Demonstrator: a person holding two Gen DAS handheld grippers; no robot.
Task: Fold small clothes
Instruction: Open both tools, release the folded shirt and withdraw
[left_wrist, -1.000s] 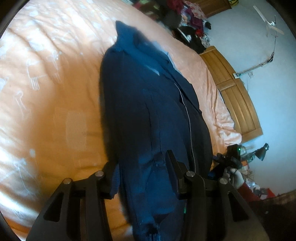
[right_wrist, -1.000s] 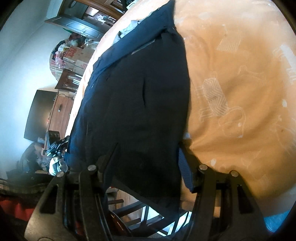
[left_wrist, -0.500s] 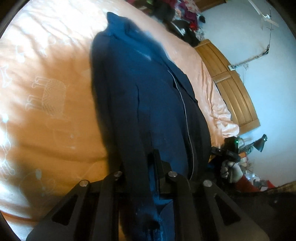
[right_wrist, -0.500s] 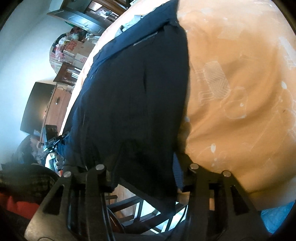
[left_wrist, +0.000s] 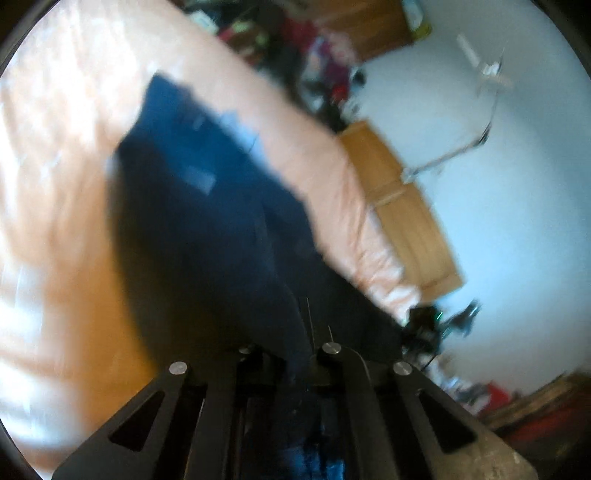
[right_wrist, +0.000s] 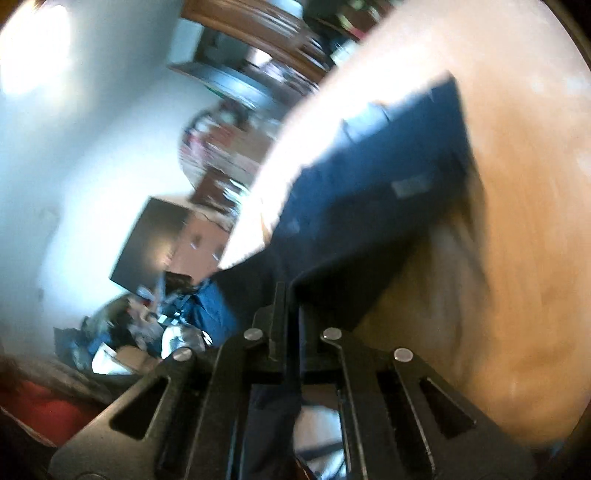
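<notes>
Orange bedding covers the whole bed, and on it lies the navy garment that I am folding, long and narrow, its far end with the collar well up the bed and its near end at the bed's near edge, where I hold it. Both views are blurred, so fine detail is lost.

Along the bed's far side runs a wooden bed frame; beyond the other side, in the right view, I make out a dark screen on a cabinet.

My left gripper has its fingers pressed close with navy cloth between them, pinching one near corner. My right gripper does the same at the other near corner, a fold of cloth running down through its narrow gap. The cloth rises off the sheet from both pinches and casts a dark shadow beneath it, so the near end hangs in the air while the far end rests on the bed.

I judge this to be the lengthwise fold, the bottom edge being taken up toward the collar. Next I need to carry both corners forward level with each other, keep the edge taut between them, lay it square on the far end, and only then let go.
</notes>
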